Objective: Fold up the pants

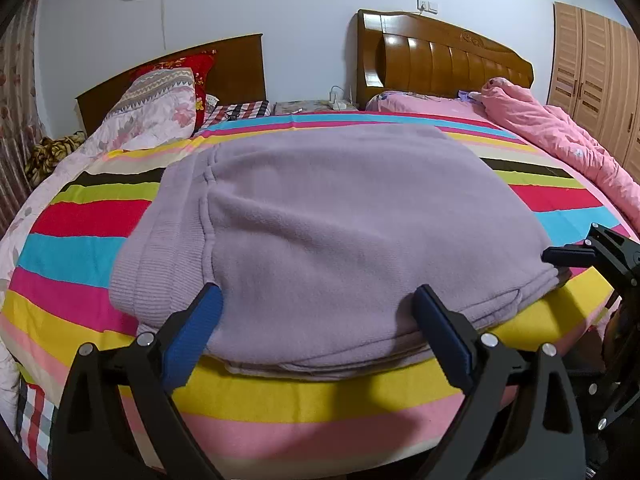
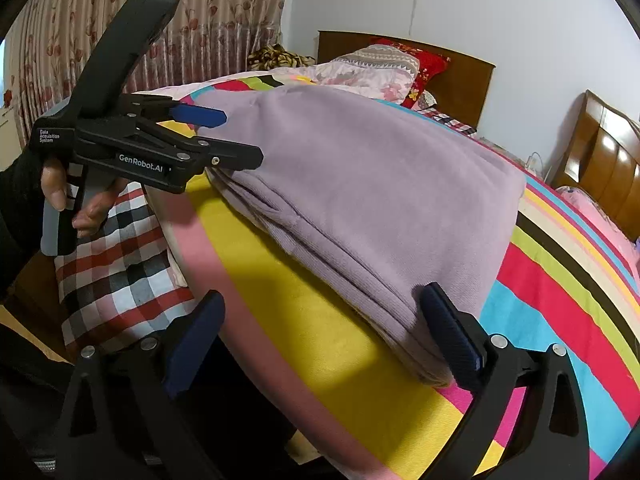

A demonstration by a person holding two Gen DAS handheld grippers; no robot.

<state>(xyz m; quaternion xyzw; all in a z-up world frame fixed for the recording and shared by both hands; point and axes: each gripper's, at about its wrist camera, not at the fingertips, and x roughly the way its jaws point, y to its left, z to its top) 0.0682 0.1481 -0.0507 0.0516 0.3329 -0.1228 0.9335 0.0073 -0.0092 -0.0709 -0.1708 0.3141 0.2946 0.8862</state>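
The lilac fleece pants point(image 1: 340, 216) lie folded into a thick rectangular stack on the striped bed sheet point(image 1: 80, 248). My left gripper point(image 1: 320, 312) is open and wide, its blue pads point(image 1: 200, 332) straddling the stack's near edge without squeezing it. In the right wrist view a hand holds that left gripper point(image 2: 242, 136) at the far corner of the pants point(image 2: 380, 184). My right gripper point(image 2: 320, 320) is open too, one finger beside the stack's near corner and the other over the bed's edge. One finger of the right gripper point(image 1: 568, 256) shows at the stack's right corner.
A pink quilt point(image 1: 560, 140) is heaped along the right side of the bed below a wooden headboard point(image 1: 440, 60). A floral quilt and pillows point(image 1: 152, 108) lie at the left. A checked cloth point(image 2: 116, 248) hangs over the near bed edge. A wardrobe point(image 1: 592, 72) stands far right.
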